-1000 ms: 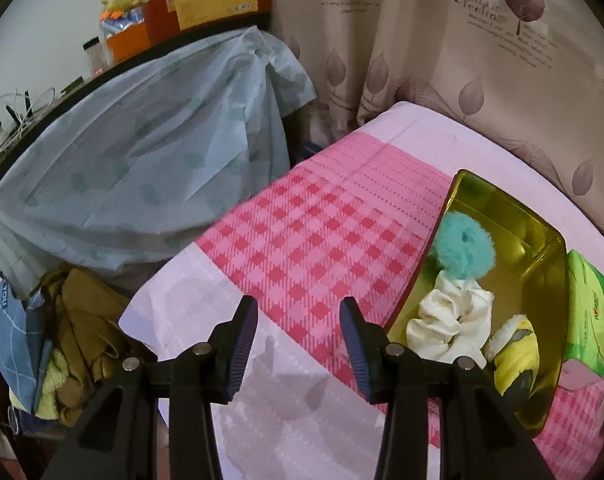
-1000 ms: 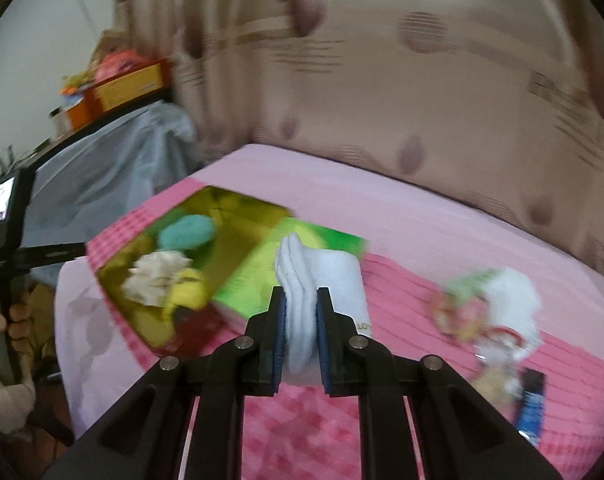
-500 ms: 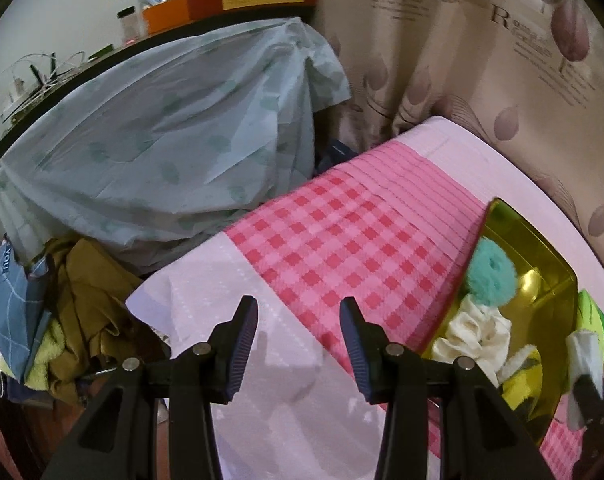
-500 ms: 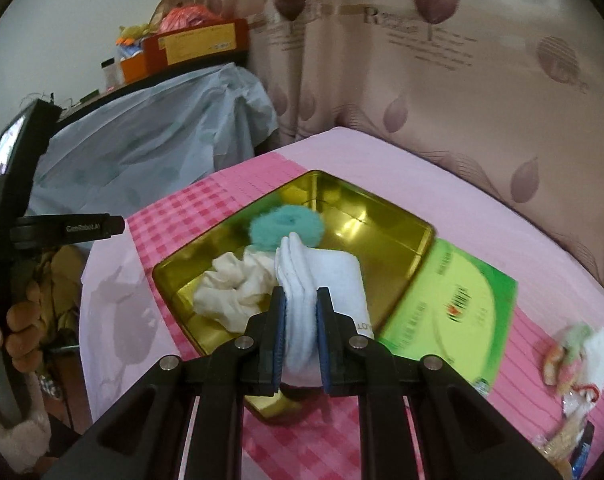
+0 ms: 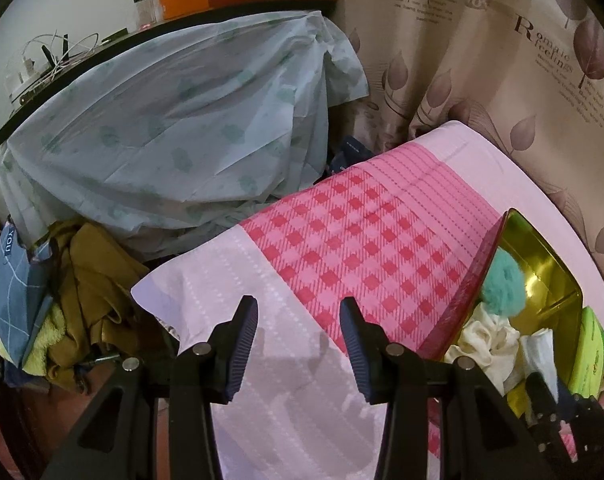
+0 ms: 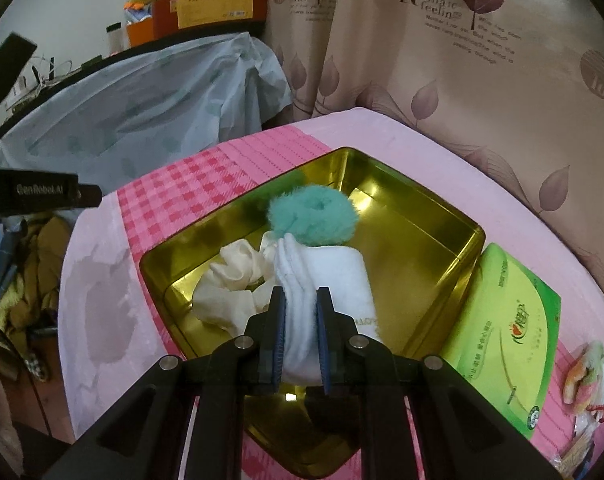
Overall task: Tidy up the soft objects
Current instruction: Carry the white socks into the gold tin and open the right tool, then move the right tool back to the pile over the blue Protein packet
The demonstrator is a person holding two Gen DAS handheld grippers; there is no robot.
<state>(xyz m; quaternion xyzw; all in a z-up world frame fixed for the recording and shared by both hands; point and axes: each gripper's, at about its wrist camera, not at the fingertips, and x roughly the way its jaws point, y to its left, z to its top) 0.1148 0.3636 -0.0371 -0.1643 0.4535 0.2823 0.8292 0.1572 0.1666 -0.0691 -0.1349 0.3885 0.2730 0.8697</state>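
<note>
My right gripper (image 6: 300, 316) is shut on a folded white towel (image 6: 329, 280) and holds it over the gold tin box (image 6: 433, 216). Inside the box lie a teal fluffy scrunchie (image 6: 311, 218) and a cream scrunchie (image 6: 226, 288). In the left wrist view the box (image 5: 541, 256) sits at the right edge, with the teal scrunchie (image 5: 501, 284), the cream scrunchie (image 5: 483, 336) and the white towel (image 5: 539, 352) in it. My left gripper (image 5: 298, 330) stands open over the pale pink cloth with nothing between its fingers.
A green tissue pack (image 6: 505, 336) lies right of the box, and small colourful items (image 6: 589, 368) sit further right. The pink checked tablecloth (image 5: 361, 240) covers the table. A blue-covered shelf (image 5: 174, 140) and a pile of clothes (image 5: 82, 304) stand to the left; a leaf curtain (image 6: 461, 60) hangs behind.
My right gripper has carried the towel leftward and down, from beside the tissue pack to above the box. The left gripper has drifted left, away from the box, staying open.
</note>
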